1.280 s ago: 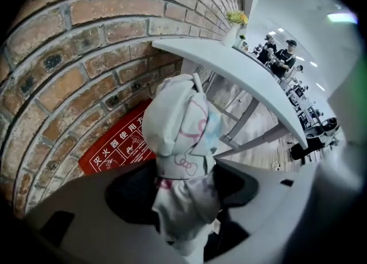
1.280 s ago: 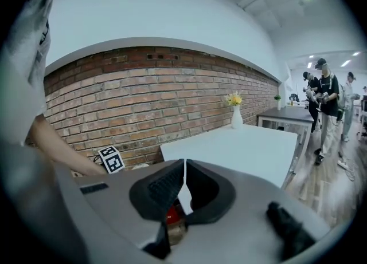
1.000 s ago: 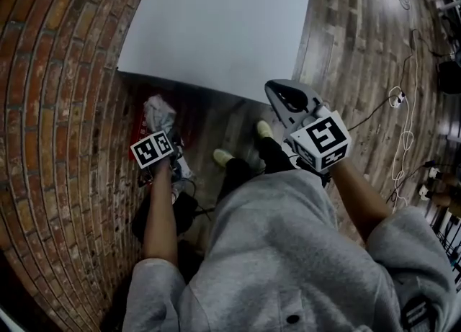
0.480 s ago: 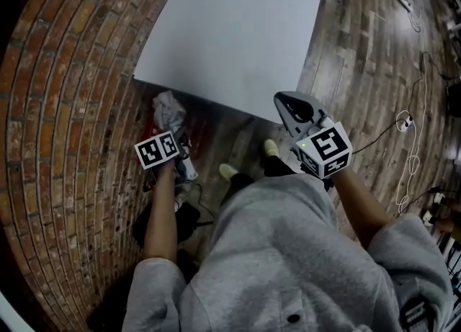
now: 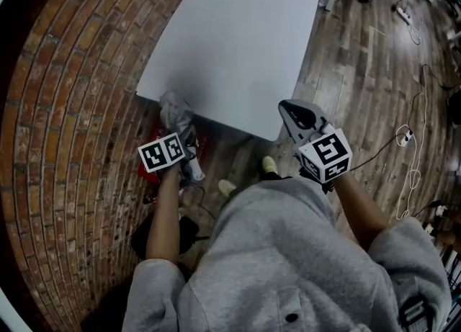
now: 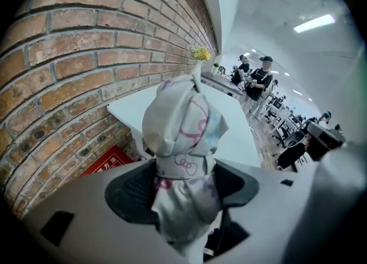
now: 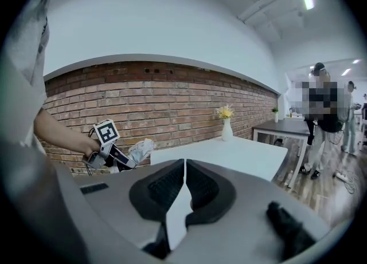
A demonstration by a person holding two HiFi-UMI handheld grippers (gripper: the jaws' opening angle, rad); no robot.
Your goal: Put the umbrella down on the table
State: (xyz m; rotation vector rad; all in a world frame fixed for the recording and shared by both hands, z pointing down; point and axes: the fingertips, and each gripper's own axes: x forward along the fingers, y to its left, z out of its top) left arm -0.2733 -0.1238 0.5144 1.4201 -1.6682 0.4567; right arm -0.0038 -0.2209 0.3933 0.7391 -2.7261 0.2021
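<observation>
- Umbrella: folded white fabric umbrella (image 6: 180,125) with pink and blue print, bunched end forward. It is off the tabletop, held in the air just beside the near left corner of the white rectangular table (image 5: 238,35).
- Left gripper (image 6: 182,184): jaws clamped on the umbrella's narrower wrapped part. The dark pads press the fabric from both sides and the bulk sticks out ahead. Grip near the middle likely keeps the bundle from drooping.
- Gripper tilts downward while the umbrella's free end aims at the table edge, which suits carrying it over the rim.
- Right gripper (image 7: 184,185): jaws together with only a thin slit and nothing between them. It hangs at the table's near right corner, probably parked clear of the left one's path.
- Table bare except for a white vase with yellow flowers (image 7: 227,130) at the far end, well apart from the umbrella.
- Red brick wall (image 6: 86,56) close on the left, so approach room is tight on that side.
- Judgement: carry under way, set-down not yet made.
</observation>
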